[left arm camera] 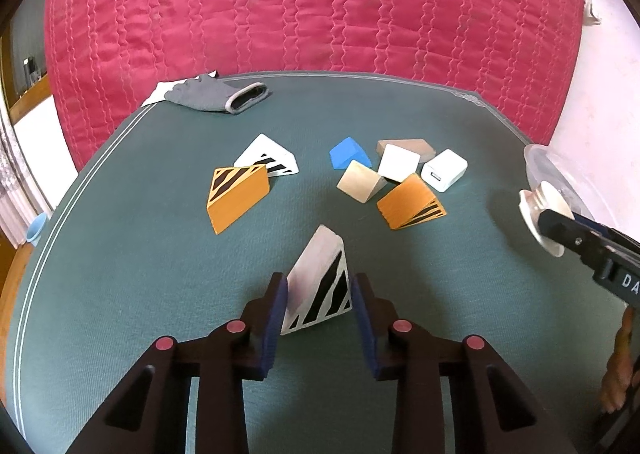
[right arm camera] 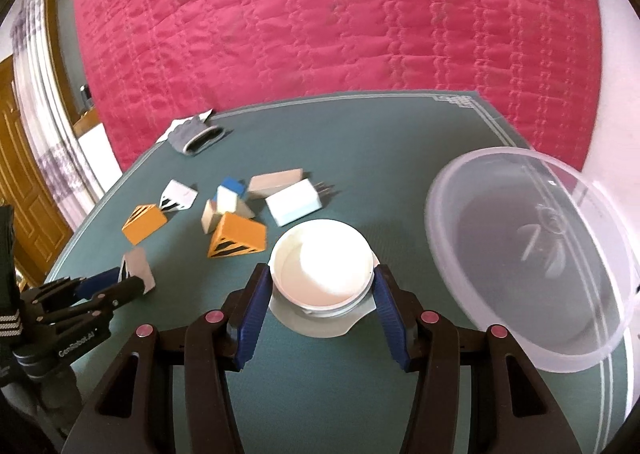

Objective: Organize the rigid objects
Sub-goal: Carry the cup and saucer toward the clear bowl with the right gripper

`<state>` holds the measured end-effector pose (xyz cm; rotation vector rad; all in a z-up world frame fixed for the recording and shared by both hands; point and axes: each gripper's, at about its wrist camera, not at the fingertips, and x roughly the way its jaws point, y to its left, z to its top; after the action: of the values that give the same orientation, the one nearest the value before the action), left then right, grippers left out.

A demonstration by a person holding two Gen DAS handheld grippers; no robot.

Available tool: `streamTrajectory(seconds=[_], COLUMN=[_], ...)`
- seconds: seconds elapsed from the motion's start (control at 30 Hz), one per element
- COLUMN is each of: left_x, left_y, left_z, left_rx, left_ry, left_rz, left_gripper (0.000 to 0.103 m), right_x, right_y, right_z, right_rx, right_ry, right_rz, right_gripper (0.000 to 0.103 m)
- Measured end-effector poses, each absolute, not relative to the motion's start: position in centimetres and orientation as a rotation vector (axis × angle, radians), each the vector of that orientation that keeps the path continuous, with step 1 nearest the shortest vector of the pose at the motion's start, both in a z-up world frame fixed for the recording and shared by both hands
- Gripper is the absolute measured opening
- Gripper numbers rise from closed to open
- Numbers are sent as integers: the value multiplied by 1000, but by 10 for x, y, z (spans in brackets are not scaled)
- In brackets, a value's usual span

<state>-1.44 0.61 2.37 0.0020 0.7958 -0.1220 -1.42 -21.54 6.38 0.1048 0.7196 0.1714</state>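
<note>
White-and-black striped wedge (left arm camera: 320, 282) sits near me on the green table (left arm camera: 120, 254), clamped in my left gripper (left arm camera: 320, 290), while my right gripper (right arm camera: 320, 286) grips a white jar (right arm camera: 320, 266) beside the clear tub (right arm camera: 532, 250).

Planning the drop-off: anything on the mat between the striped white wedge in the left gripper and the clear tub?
Mostly clear. The white striped wedge sits between the left gripper pads. Toward the clear tub, the only thing near the path is the white lid held in the right gripper; the block cluster lies farther back.
</note>
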Motion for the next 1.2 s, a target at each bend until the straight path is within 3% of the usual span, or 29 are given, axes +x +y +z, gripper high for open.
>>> streamTrajectory(seconds=[0.23, 0.37, 0.63, 1.13, 1.2], left_x=[-16, -11, -9, -18, -17], left_y=[-4, -4, -3, -27, -31], left_z=[25, 16, 7, 30, 33], left_rx=[18, 22, 39, 66, 68], left_ry=[788, 821, 847, 798, 796], left_rz=[-123, -99, -86, -173, -181], left_gripper=[34, 50, 51, 28, 13], right_x=[-20, -21, -23, -33, -34], right_y=[-240, -244, -245, -299, -311], right_z=[68, 68, 70, 89, 89], right_rx=[141, 148, 149, 215, 227], right_ry=[700, 703, 692, 606, 601], right_rz=[127, 128, 125, -44, -79], right_gripper=[53, 53, 53, 53, 53])
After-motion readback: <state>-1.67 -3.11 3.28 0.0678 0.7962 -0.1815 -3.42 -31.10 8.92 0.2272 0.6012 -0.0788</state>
